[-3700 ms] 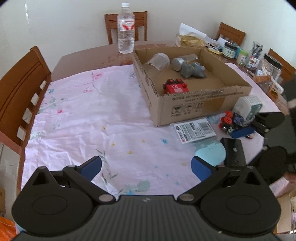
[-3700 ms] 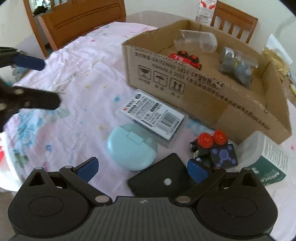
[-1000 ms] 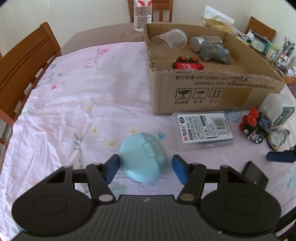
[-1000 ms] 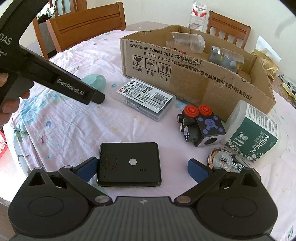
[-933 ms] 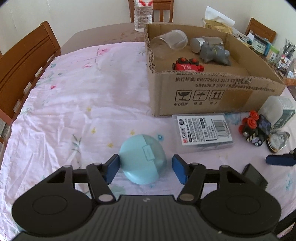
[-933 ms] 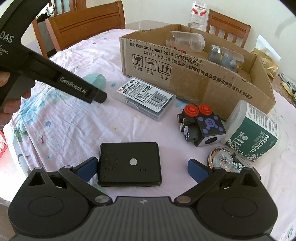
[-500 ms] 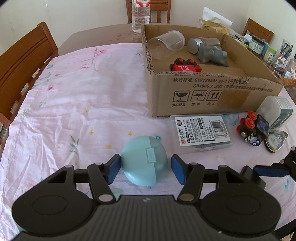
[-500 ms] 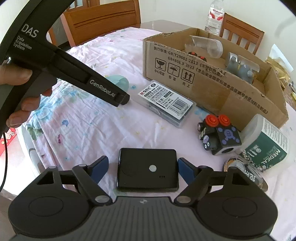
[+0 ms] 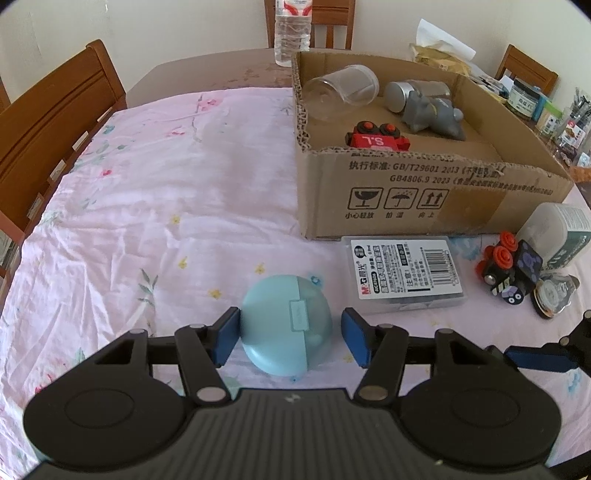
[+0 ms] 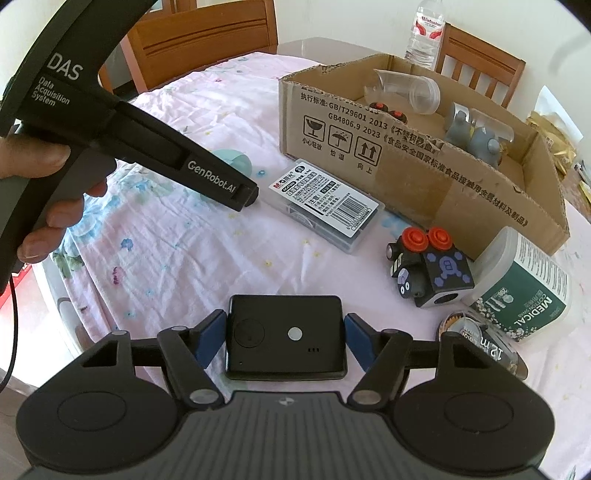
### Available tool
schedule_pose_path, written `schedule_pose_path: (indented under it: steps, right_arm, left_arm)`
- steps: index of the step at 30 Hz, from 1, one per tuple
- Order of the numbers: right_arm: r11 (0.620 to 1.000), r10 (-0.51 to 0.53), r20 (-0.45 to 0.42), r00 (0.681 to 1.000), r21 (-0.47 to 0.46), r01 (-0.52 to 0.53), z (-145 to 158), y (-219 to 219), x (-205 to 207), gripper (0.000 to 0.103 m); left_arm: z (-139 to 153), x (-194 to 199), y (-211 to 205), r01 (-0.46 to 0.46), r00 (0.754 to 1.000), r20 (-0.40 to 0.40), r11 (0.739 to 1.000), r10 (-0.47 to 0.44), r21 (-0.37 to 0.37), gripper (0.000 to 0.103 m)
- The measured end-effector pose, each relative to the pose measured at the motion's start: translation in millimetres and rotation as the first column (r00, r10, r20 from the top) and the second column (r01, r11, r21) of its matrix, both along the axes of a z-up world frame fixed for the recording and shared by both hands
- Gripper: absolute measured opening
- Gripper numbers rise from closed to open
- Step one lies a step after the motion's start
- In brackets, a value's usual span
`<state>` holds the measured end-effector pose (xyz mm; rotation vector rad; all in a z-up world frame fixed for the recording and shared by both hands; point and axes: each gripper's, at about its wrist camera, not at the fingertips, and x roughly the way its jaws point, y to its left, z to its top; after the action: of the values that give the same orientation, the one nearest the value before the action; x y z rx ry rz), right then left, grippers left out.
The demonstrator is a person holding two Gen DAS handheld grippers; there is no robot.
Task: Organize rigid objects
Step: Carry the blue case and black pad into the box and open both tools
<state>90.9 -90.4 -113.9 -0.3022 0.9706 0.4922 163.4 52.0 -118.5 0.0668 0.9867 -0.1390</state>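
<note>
A round light-blue case [image 9: 286, 325] lies on the pink cloth between the fingers of my left gripper [image 9: 288, 338]; the left pad touches it, the right pad stands a little off. A flat black device [image 10: 286, 336] lies between the fingers of my right gripper [image 10: 286, 341], with narrow gaps on both sides. The cardboard box [image 9: 417, 192] holds a clear jar [image 9: 341, 90], a red toy train [image 9: 376, 137] and a grey toy [image 9: 430, 114]. A clear stationery case [image 9: 404, 275], a black toy train [image 10: 428, 264] and a medical cotton tub [image 10: 524, 286] lie in front of the box.
A small round tin [image 10: 476, 345] lies right of the black device. A water bottle [image 9: 291, 31] stands behind the box. Wooden chairs [image 9: 51, 122] ring the table. Jars and clutter [image 9: 546, 110] crowd the far right. The left hand-held gripper body [image 10: 122, 129] crosses the right wrist view.
Both grippers have narrowed: the left around the blue case, the right around the black device. The right gripper moved forward so the device sits between its fingers.
</note>
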Motion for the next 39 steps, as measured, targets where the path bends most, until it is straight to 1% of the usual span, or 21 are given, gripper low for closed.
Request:
schedule_pose_path:
  steps: [1, 5, 9, 14, 19, 23, 29, 33, 35, 39]
  right_arm:
    - [1.0, -0.002, -0.002, 1.0, -0.001, 0.002, 0.2, 0.1, 0.6, 0.074]
    - [1.0, -0.006, -0.01, 1.0, -0.005, 0.006, 1.9, -1.4, 1.8, 0.074]
    - [1.0, -0.006, -0.004, 1.0, -0.007, 0.006, 6.4, -4.5, 2.9, 0.074]
    - [1.0, -0.001, 0.001, 1.0, -0.016, 0.001, 14.6, -9.5, 6.5, 0.074]
    - [1.0, 0.0, 0.005, 1.0, -0.019, 0.0, 28.5, -17.7, 11.6, 0.074]
    - [1.0, -0.001, 0.023, 1.0, -0.011, 0.001, 49.2, -26.0, 18.9, 0.074]
    - [0.999, -0.032, 0.111, 0.993, 0.006, 0.032, 85.4, -42.0, 45.0, 0.074]
    - [0.999, -0.053, 0.176, 0.983, 0.01, 0.052, 103.2, -53.9, 69.7, 0.074]
    - [0.998, -0.062, 0.195, 0.979, 0.009, 0.061, 106.2, -60.2, 83.7, 0.074]
    - [0.997, -0.078, 0.183, 0.98, -0.014, 0.082, 98.4, -70.5, 119.0, 0.074]
  left_arm:
    - [0.4, -0.3, 0.3, 0.001, 1.0, 0.004, 1.0, -0.001, 0.001, 0.052]
    - [1.0, 0.8, 2.0, 0.024, 1.0, -0.006, 1.0, -0.024, 0.003, 0.052]
    - [2.7, 1.0, 2.1, 0.063, 0.998, -0.02, 0.998, -0.063, 0.023, 0.052]
    - [7.4, -1.7, 4.4, 0.119, 0.992, -0.036, 0.993, -0.118, 0.025, 0.052]
    - [19.8, -5.1, 9.6, 0.179, 0.983, -0.05, 0.983, -0.178, 0.024, 0.052]
    - [33.7, -7.2, 12.9, 0.231, 0.972, -0.055, 0.973, -0.23, 0.018, 0.052]
    - [60.9, -9.7, 12.2, 0.282, 0.959, -0.026, 0.959, -0.282, 0.01, 0.052]
    - [78.5, -7.5, 9.6, 0.298, 0.954, 0.004, 0.954, -0.298, 0.0, 0.052]
    - [85.7, -6.5, 7.2, 0.302, 0.953, 0.02, 0.953, -0.301, 0.0, 0.052]
    - [95.4, -4.3, 1.0, 0.299, 0.953, 0.044, 0.954, -0.299, 0.009, 0.052]
